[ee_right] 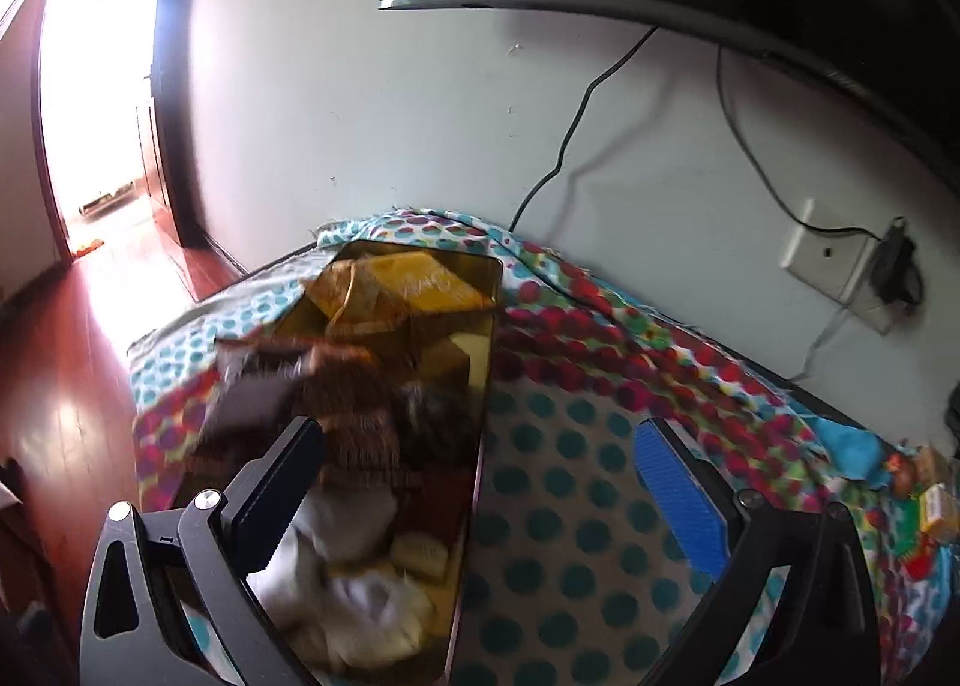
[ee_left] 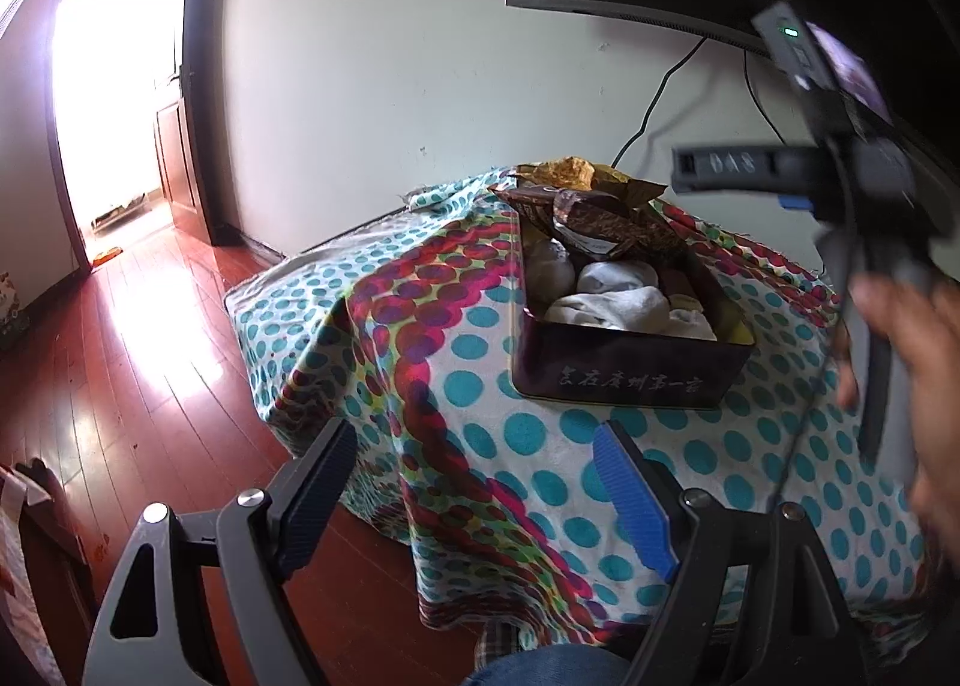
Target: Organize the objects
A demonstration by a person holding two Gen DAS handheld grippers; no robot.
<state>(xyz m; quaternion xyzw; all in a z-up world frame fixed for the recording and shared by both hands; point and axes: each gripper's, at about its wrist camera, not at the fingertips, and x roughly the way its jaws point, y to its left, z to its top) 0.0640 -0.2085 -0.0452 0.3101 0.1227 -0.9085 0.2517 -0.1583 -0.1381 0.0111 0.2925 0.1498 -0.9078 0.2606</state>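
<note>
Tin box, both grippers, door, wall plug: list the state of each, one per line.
Tin box: lid off, filled with rolled white socks and brown wrappers.
Left gripper: open, empty.
Right gripper: open, empty, above the box.
Door: open.
Plug: in the wall socket.

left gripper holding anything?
No. In the left wrist view the left gripper is open with nothing between its fingers, short of the dark tin on the dotted tablecloth.
</note>
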